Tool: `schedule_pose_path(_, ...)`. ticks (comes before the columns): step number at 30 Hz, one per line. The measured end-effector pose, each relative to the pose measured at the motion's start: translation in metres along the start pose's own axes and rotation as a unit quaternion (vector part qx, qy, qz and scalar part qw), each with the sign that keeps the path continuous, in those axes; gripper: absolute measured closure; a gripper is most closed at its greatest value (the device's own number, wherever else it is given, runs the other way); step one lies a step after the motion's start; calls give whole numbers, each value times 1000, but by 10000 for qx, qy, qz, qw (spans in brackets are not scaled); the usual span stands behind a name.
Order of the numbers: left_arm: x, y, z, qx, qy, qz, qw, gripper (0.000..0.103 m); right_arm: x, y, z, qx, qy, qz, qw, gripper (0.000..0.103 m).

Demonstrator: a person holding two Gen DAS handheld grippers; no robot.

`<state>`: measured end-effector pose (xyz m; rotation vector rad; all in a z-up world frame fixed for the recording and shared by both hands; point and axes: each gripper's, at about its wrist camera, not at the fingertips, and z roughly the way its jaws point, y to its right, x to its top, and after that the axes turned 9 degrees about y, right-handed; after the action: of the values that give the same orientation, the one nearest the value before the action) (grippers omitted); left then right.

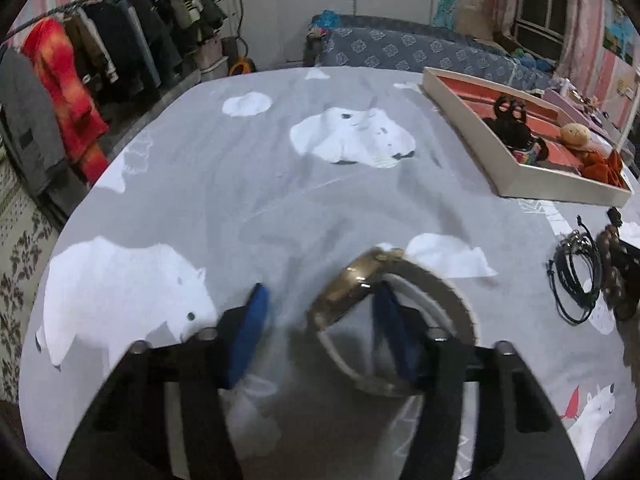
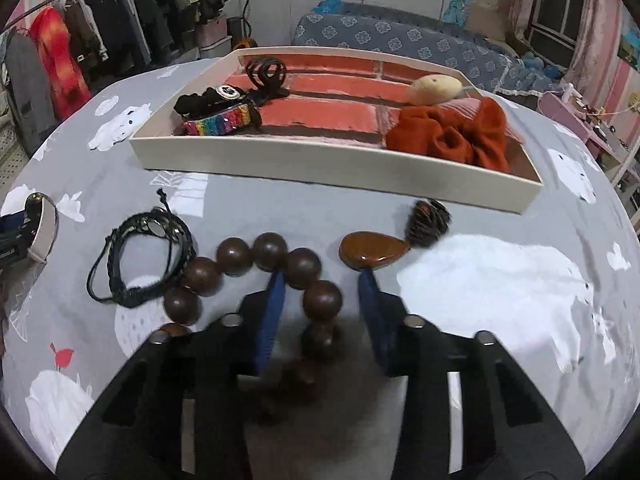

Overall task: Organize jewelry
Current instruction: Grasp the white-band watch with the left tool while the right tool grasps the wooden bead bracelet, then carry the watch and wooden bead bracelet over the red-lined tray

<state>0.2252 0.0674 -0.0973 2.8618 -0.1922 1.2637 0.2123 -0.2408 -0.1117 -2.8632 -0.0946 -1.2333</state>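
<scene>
sitting on the bear-print tabletop (image 1: 248, 184), the watch (image 1: 352, 292) has the left gripper (image 1: 320, 304) fingers apart around its face, while the right gripper (image 2: 320, 292) fingers stand apart around the brown bead bracelet (image 2: 256, 264), with the tray (image 2: 328, 168) at twelve o'clock.

Glossy wooden beads (image 2: 236, 256), braided black cord bracelet (image 2: 140, 260), gold metal watch (image 1: 352, 284), matt cotton sheet (image 1: 240, 184)

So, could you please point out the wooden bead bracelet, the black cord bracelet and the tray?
wooden bead bracelet (image 2: 303, 268): right wrist view, a bead.
black cord bracelet (image 2: 127, 298): right wrist view, near braid.
tray (image 2: 280, 160): right wrist view, front wall.
</scene>
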Motion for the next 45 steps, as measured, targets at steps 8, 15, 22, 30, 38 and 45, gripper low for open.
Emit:
schedule_pose_path(8,1,0,-5,-157,102,-25,9998,77,0,4,-1,156,56,124,9998,75)
schedule_pose_path(15,-1,1,-26,-60,345,-217,9992,85,-5,9,-25,325,341,163,9988,83)
schedule_pose_path(22,2,8,-63,-136,618,-314,9975,91,-5,22,-71,515,835,292,9948,83)
schedule_pose_path(30,9,44,-114,-249,953,-160,9950,91,-3,40,-129,622,1363,330,9882,83)
schedule_pose_path(38,13,78,-152,-294,1187,-64,9925,91,-13,62,-168,615,1641,402,9837,83)
schedule_pose_path(45,9,99,-169,-380,1314,24,9906,91,-26,74,-194,492,1781,423,9819,83)
